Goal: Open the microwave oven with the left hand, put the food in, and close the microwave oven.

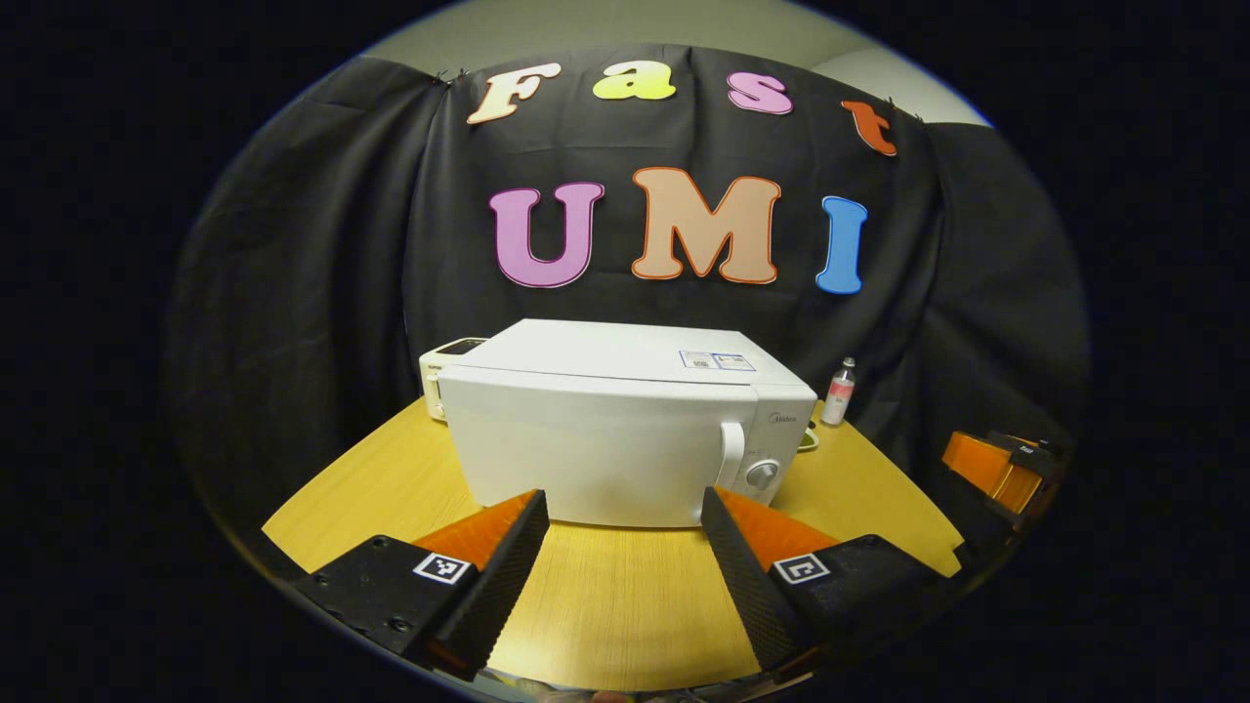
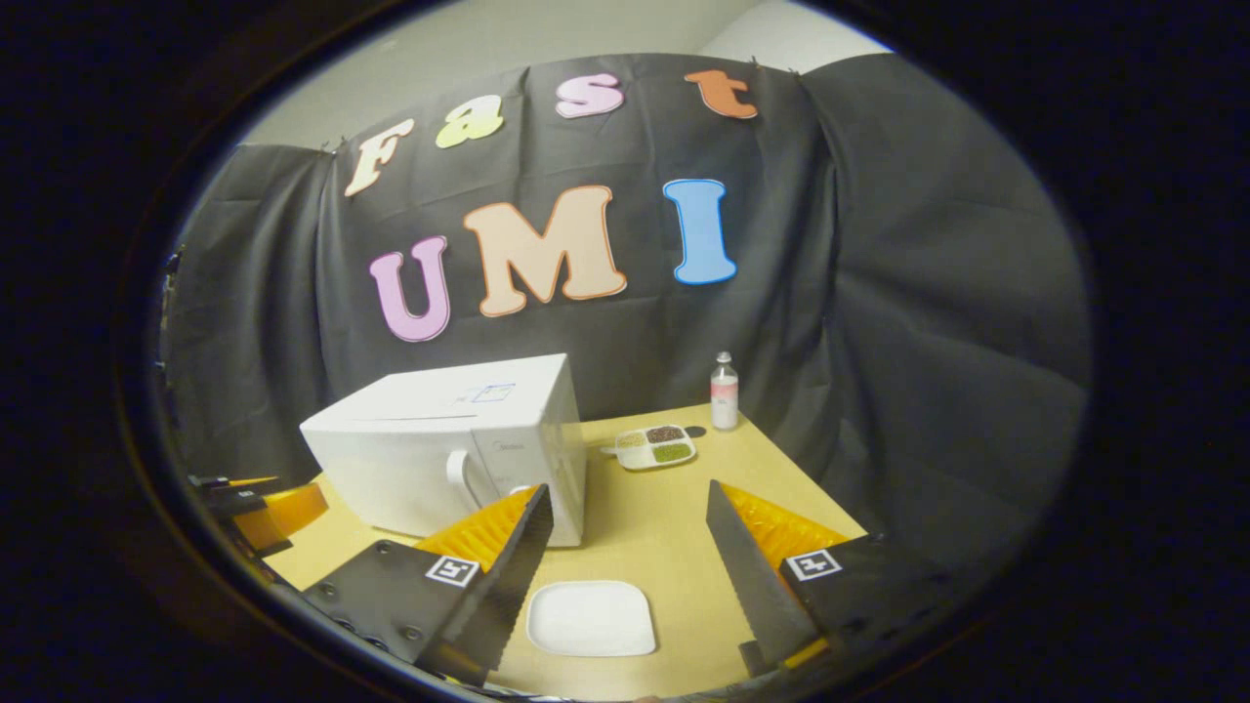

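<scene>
microwave boxy, smooth, plate square

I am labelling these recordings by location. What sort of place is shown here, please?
Probably a staged recording booth, not a real kitchen: a black cloth backdrop hangs behind a wooden table with a closed white microwave, a divided food tray and a small bottle.
</scene>
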